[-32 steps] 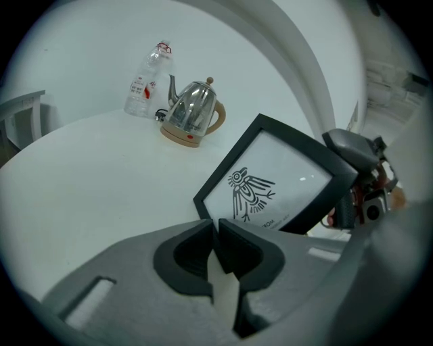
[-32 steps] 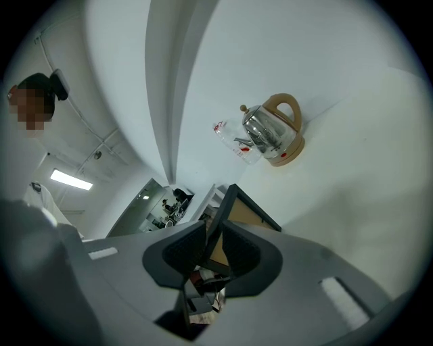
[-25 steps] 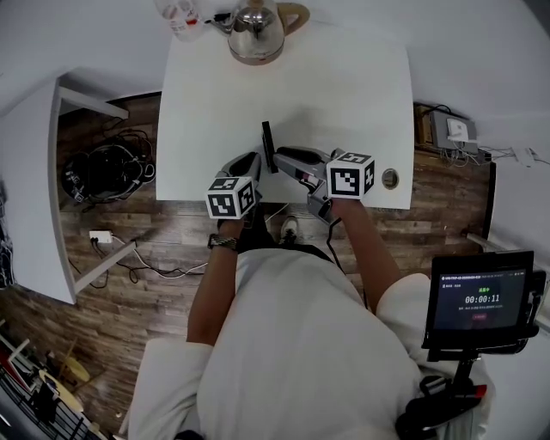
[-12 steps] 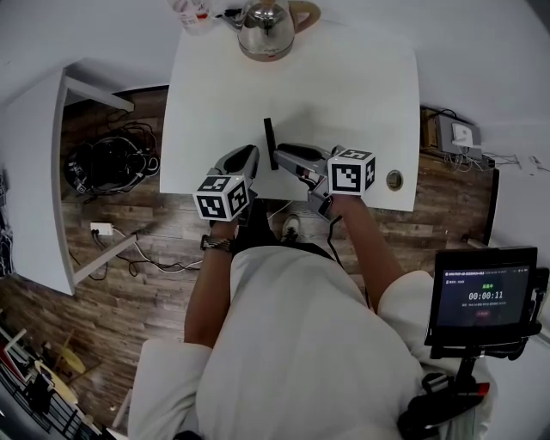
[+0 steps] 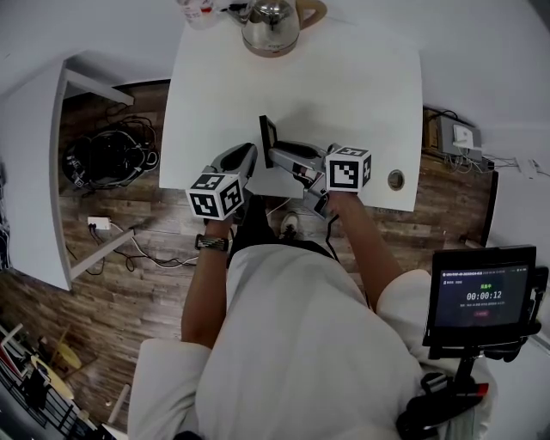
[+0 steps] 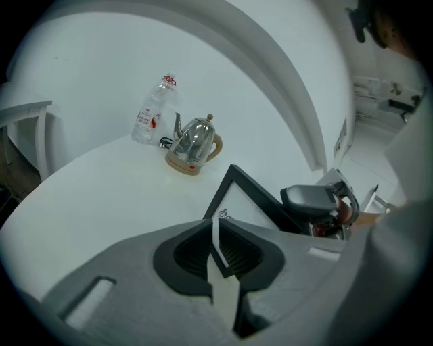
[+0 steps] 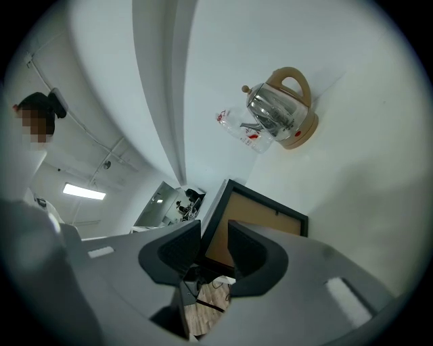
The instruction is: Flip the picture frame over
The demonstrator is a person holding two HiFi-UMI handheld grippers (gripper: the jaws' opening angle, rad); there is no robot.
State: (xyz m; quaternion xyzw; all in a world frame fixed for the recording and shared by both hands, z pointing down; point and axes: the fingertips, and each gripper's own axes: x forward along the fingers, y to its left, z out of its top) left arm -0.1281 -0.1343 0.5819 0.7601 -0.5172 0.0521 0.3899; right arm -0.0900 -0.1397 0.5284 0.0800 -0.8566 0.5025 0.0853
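The black picture frame [image 5: 268,137] stands on its edge near the front of the white table [image 5: 361,94], leaning slightly. In the left gripper view its white front [image 6: 252,200] shows. In the right gripper view its brown back [image 7: 264,219] shows. My left gripper [image 5: 253,155] comes at it from the left, and its jaws [image 6: 215,228] are shut on the frame's near corner. My right gripper [image 5: 276,156] reaches it from the right. Its jaws [image 7: 214,234] have just been opening and now straddle the frame's edge without pressing on it.
A steel kettle [image 5: 271,24] on a tan base and a clear plastic bottle [image 5: 196,9] stand at the table's far edge. A cable hole [image 5: 395,180] sits in the front right corner. A monitor [image 5: 481,296] stands at my right, and a white side table [image 5: 34,172] at my left.
The frame, a thin edge-on line before, now leans and shows a little of its face. The left gripper has lifted and drawn toward me. The right gripper has barely shifted.
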